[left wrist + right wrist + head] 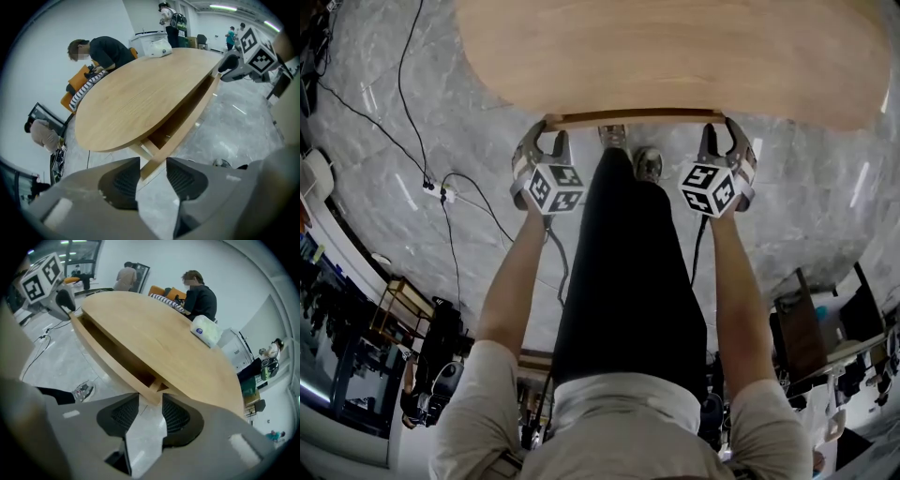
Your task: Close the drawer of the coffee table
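Note:
The oval wooden coffee table [675, 47] fills the top of the head view. Its drawer [628, 117] sticks out a little from under the near edge, the cavity showing in the left gripper view [185, 119] and the right gripper view [112, 357]. My left gripper [548, 133] straddles the drawer front's left end, my right gripper [722, 131] its right end. In the left gripper view the jaws [153, 165] stand apart around the front's corner, pads off the wood. The right gripper [150, 401] is likewise open round the other corner.
My legs and shoes [628, 159] stand between the grippers on grey marble floor. Cables [441, 187] run on the floor at left. A white bundle [206, 331] lies on the tabletop's far side, where a person [101, 51] leans over. Shelves and furniture lie behind me.

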A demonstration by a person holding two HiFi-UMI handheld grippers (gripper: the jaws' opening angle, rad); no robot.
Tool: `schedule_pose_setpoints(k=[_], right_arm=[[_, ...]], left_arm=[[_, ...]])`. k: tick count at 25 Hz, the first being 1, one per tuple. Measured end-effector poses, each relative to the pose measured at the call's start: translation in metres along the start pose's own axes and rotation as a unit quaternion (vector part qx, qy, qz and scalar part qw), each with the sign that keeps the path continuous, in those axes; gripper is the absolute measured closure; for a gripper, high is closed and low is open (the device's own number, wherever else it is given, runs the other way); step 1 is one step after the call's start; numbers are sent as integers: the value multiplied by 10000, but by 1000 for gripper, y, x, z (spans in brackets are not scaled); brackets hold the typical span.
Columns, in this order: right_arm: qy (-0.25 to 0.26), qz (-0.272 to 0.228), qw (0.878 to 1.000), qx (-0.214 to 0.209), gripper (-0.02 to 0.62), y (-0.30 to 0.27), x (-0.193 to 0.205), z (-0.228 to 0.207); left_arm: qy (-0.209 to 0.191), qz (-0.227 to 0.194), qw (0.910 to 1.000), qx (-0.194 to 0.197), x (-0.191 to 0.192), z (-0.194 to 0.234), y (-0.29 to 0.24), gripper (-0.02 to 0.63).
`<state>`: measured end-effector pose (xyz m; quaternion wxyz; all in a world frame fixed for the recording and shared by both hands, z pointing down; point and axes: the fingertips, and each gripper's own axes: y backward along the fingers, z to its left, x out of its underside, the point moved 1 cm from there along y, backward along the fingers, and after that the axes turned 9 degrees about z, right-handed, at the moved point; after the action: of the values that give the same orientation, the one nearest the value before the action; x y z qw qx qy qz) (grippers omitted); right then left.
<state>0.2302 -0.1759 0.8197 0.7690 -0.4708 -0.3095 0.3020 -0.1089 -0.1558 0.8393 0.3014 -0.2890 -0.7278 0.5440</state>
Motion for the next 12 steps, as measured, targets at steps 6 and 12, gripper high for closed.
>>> schedule_pose_setpoints(k=[6, 12], right_arm=[[-809, 26, 9965, -220, 431, -7, -2, -5], [-1681, 8, 9846, -475, 436, -9, 2, -5]], left_arm=[[880, 42, 9957, -299, 0, 4, -1, 405], [1047, 77, 9943, -199, 0, 5, -1, 403]])
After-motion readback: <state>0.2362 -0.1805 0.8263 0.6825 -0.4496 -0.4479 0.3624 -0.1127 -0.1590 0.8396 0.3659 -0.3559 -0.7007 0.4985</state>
